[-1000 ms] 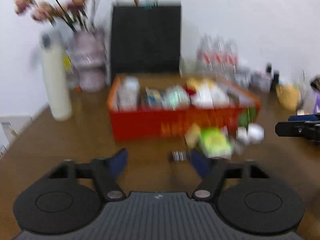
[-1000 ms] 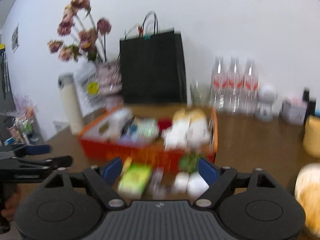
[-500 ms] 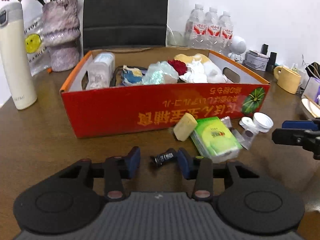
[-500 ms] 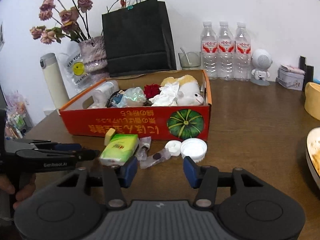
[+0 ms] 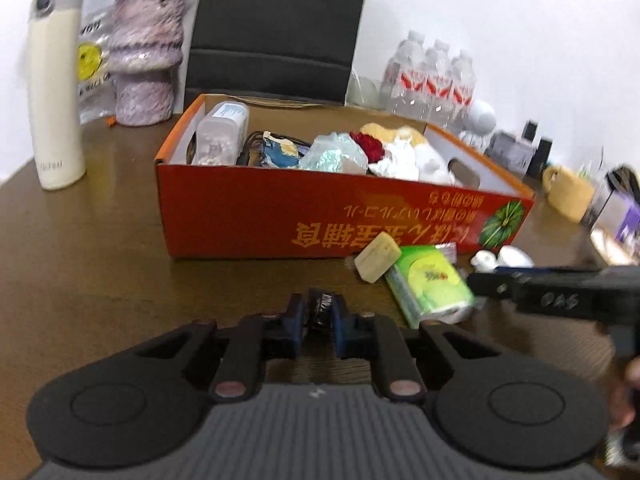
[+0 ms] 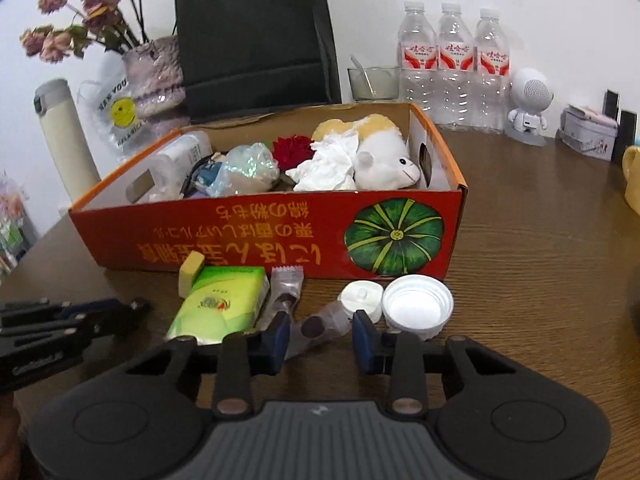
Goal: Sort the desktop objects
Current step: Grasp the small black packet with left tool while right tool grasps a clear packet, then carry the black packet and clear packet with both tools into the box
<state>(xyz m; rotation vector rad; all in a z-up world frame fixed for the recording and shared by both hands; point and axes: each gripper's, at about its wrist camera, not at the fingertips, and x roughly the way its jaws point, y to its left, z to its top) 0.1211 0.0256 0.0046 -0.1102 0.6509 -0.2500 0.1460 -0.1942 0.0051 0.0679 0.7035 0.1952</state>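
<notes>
Your left hand-held gripper [image 5: 316, 322] sits low over the bench [image 5: 100, 264], its blue pads narrowed onto a small dark packet [image 5: 321, 308] pinched between them. Half a second ago those pads stood apart with the packet lying loose between them; now they have closed on it.

Your right hand-held gripper [image 6: 321, 334] is levelled just above the bench, jaws moderately apart around a clear wrapped sweet [image 6: 316, 326], with space left on both sides. It has come nearer to the clutter than half a second ago, and its jaws stand closer together than then.

Across the bench from left to right lie a beige eraser block [image 6: 190, 270], a green tissue pack [image 6: 220, 302], a second clear wrapper [image 6: 286, 288], a small white cap [image 6: 360, 296] and a larger white lid [image 6: 416, 306], all just in front of the red box [image 6: 248, 240]. The box holds a plush toy [image 6: 384, 160], crumpled tissue and other items. Three water bottles [image 6: 454, 64] stand behind it.
</notes>
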